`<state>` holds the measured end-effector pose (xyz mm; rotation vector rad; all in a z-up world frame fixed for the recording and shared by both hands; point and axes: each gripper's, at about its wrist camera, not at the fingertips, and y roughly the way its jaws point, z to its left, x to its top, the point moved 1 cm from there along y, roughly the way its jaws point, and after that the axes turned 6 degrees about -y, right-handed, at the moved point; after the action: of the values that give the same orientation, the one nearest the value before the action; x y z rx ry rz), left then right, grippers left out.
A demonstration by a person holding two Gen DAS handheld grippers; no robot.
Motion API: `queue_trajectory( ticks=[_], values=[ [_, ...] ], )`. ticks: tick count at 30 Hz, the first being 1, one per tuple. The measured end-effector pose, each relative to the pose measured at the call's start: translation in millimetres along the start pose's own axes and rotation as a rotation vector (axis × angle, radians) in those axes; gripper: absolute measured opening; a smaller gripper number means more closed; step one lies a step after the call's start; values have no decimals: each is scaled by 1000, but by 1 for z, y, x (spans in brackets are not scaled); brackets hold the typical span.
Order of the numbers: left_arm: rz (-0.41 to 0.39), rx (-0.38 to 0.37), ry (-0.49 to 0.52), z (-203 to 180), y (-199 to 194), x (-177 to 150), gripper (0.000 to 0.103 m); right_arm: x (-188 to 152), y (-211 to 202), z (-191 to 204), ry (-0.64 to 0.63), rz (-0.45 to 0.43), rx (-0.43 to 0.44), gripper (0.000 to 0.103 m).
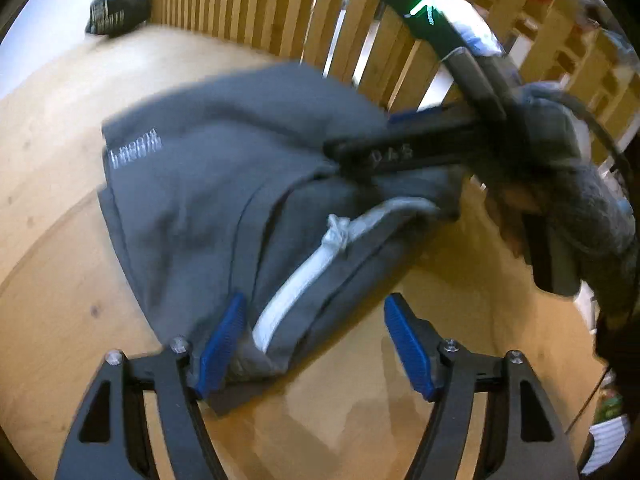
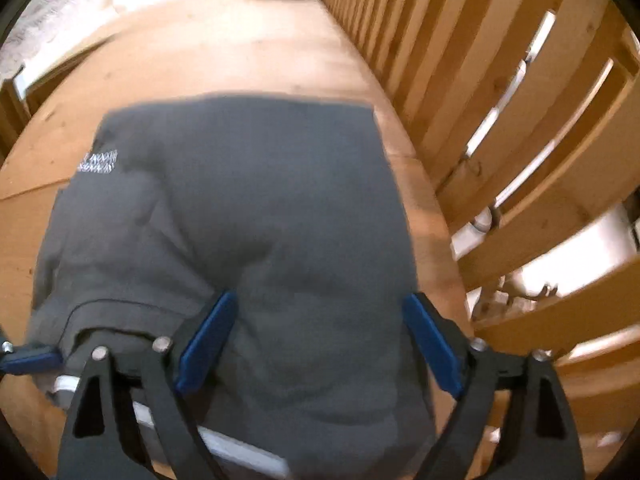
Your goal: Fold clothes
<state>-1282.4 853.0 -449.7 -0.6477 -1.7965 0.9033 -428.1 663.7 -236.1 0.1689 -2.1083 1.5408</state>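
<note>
Sprawling across most of both views is the wooden table (image 1: 60,128), pale planks with a slatted wooden railing (image 1: 256,4) along its far edge. On it lies the grey garment (image 1: 192,208), looks like sweat shorts or joggers, folded over into a thick lumpy bundle sitting near the railing side of the tabletop. It's mid-grey with a stitched seam curving down it, and there's a small white printed logo (image 1: 134,148) by one corner (too blurry to read). At the end nearest the left wrist camera the waistband shows, with a wide white drawstring (image 1: 304,276) lying on top, knotted partway along. Way off at the far corner of the table sits a dark bundled item (image 1: 118,8) with pale lettering, well apart from the grey one. Right gripper (image 2: 320,340) hangs over the garment's near end with its blue pads spread wide, fabric below them but nothing pinched, so open. In the left view you can see it from the side, held by a hand in a fuzzy grey sleeve (image 1: 592,208). Left gripper (image 1: 316,340) is also open, one pad (image 1: 222,344) right at the waistband edge, the other over bare wood.
</note>
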Motion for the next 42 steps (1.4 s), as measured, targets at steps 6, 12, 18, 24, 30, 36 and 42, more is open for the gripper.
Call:
queue_trajectory(
  ticks=[6, 12, 18, 24, 30, 36, 42],
  values=[
    [-8, 84, 17, -6, -35, -17, 69, -8, -19, -2, -25, 0, -18, 92],
    [-71, 187, -140, -6, -99, -39, 69, -63, -105, 17, -24, -84, 141, 92],
    [-125, 226, -157, -50, -171, -91, 71, -164, -198, 18, 30, -149, 252, 93],
    [-188, 177, -126, -110, -221, -163, 72, -249, -256, 4, 140, -196, 259, 93],
    [-276, 205, -110, -150, -239, -212, 73, -285, -303, 43, 108, -295, 140, 94],
    [-310, 318, -130, -154, -242, -235, 73, -301, -314, 67, 80, -331, 135, 94],
    [-339, 297, -217, -148, -239, -258, 74, -314, -313, 70, 109, -360, 70, 94]
  ],
)
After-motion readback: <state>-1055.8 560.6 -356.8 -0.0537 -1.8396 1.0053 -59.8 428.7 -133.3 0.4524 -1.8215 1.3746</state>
